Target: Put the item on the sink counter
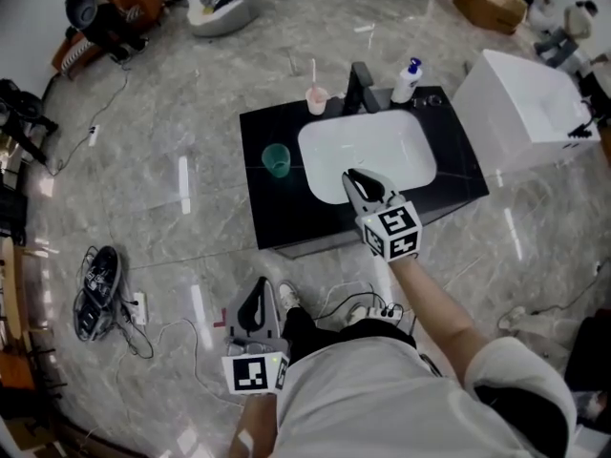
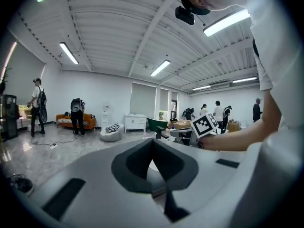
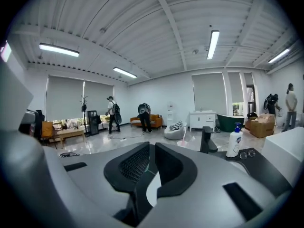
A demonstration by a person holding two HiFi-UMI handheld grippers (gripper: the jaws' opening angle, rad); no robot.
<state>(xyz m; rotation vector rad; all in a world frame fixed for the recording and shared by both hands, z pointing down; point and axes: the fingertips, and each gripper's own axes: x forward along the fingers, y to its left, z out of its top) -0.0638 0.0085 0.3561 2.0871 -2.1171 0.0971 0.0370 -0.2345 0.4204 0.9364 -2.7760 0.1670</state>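
Green cup (image 1: 277, 159) stands upright on the black surface (image 1: 267, 218), btwn its left edge and the white basin (image 1: 382, 146); inside too small to read. Pink cup (image 1: 316, 99) at the back edge holds a thin pale stick (image 1: 313, 71), leaning a bit. Black faucet (image 1: 359, 86) is next to it, then a white pump bottle (image 1: 407, 81) w/ blue top nr the back right corner, and glasses (image 3: 245, 154) just beside the bottle. Basin looks bare. Right hand-held gripper (image 1: 355, 176) is over the basin's front rim, jaws together, nothing clamped. Left hand-held gripper (image 1: 258, 284) is low over the floor off the front edge, jaws together too, nothing in them. Its own view looks out across the room, so most of the surface is hidden there.
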